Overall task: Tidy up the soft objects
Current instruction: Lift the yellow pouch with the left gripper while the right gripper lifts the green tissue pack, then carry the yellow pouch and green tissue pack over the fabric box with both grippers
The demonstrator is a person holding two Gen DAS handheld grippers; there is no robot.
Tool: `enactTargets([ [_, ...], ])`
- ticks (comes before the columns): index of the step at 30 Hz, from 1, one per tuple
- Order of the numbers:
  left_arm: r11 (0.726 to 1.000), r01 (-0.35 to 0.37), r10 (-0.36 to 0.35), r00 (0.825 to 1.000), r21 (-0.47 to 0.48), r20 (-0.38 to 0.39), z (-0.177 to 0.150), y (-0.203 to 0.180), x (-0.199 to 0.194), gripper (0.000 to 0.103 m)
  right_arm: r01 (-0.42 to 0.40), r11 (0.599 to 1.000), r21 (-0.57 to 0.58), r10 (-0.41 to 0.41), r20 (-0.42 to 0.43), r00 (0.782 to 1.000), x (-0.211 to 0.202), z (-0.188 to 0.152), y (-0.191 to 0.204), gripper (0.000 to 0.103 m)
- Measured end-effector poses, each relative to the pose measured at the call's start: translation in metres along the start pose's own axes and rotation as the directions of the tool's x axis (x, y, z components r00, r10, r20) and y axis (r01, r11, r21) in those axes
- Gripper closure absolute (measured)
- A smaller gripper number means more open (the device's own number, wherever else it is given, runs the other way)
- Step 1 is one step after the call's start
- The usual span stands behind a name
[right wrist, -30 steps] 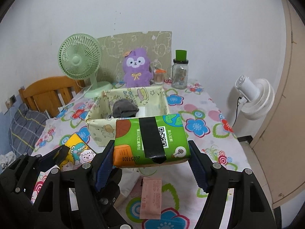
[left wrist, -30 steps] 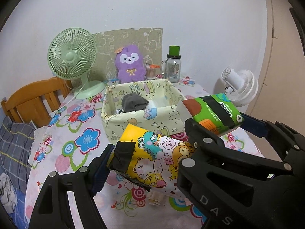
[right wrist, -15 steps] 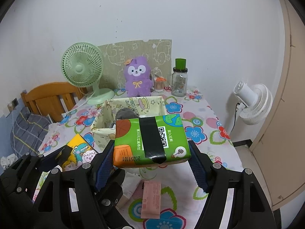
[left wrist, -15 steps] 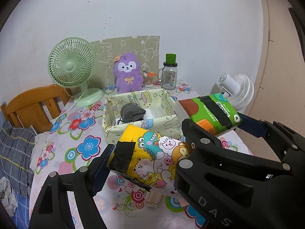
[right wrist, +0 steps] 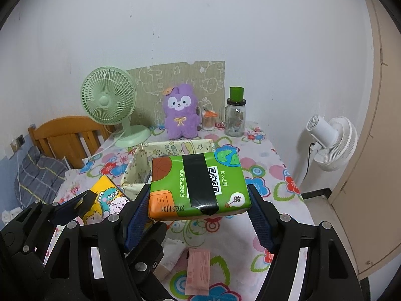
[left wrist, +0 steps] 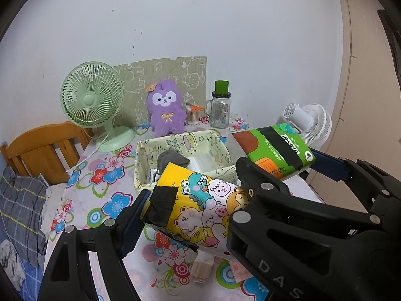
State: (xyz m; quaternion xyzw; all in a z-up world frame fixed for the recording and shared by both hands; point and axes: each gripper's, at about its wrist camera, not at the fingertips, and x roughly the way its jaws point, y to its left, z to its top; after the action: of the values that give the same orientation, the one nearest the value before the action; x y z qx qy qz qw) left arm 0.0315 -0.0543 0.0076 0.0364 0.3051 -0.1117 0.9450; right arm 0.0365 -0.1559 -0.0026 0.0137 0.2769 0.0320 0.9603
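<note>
My left gripper is shut on a yellow cartoon-printed tissue pack, held above the flowered tablecloth. Beside it on the right, my right gripper is shut on a green tissue pack with a black tape band; that green pack also shows in the left wrist view, and the yellow pack in the right wrist view. Behind both packs stands a pale yellow fabric basket with a grey soft item inside. A purple plush toy sits behind the basket.
A green desk fan stands at the back left and a glass jar with a green lid at the back right. A wooden chair is left of the table, a white floor fan to its right. A pink paper slip lies near the front.
Both grippers have risen with their packs; the table, basket and fans sit lower and smaller in both views. Grips are unchanged.
</note>
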Motion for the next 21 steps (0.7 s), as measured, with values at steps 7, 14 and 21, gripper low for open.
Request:
enactTargets([
  [7,1.000,-0.006,0.006,1.000,0.004,0.005,0.009,0.001,0.003,0.020,-0.010,1.000,0.001,0.010,0.005,1.000,0.006,0.010,0.000,0.028],
  [14,1.000,-0.012,0.012,1.000,0.001,0.010,0.017,0.005,0.008,0.020,-0.019,1.000,-0.003,0.019,0.010,1.000,0.013,0.019,0.001,0.028],
  [21,1.000,-0.016,0.016,1.000,0.004,0.017,0.026,0.008,0.014,0.020,-0.022,1.000,-0.003,0.022,0.016,1.000,0.021,0.029,0.002,0.028],
])
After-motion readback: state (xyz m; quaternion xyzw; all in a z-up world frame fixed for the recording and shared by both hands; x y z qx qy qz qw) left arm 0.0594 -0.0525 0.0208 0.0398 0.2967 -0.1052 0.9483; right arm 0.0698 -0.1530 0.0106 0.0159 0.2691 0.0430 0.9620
